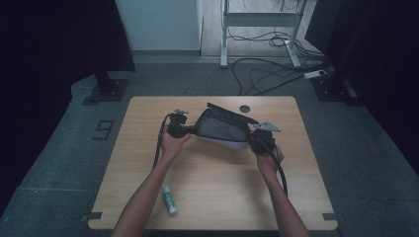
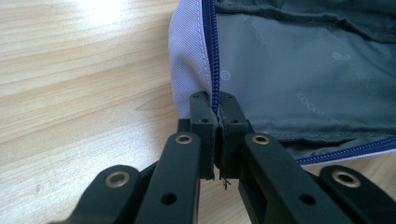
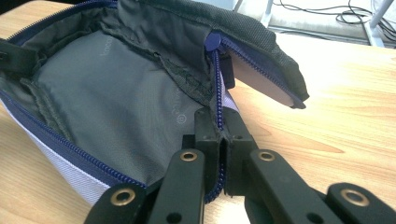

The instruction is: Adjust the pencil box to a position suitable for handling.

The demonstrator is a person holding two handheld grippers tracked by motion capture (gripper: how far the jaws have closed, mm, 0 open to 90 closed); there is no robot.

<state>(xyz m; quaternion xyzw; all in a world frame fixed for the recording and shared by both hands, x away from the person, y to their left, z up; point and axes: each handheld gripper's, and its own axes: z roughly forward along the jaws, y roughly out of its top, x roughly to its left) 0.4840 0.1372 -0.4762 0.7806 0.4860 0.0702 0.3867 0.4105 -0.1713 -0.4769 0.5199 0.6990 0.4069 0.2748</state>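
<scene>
A grey and black zip pouch point(image 1: 223, 126) with a blue zipper lies open in the middle of the table, stretched between both grippers. My left gripper point(image 1: 184, 130) is shut on the pouch's left end; in the left gripper view my left gripper point(image 2: 215, 111) pinches the blue zipper seam of the pouch point(image 2: 299, 70). My right gripper point(image 1: 255, 136) is shut on the right end. In the right gripper view my right gripper point(image 3: 220, 127) clamps the zipper tape, with the grey lining of the pouch point(image 3: 112, 102) showing and the zipper pull point(image 3: 213, 41) just beyond.
A glue stick point(image 1: 169, 199) lies near the table's front edge, left of centre. A dark round grommet point(image 1: 244, 108) sits at the back of the wooden table point(image 1: 212, 187). Cables and stand legs lie on the floor beyond the table.
</scene>
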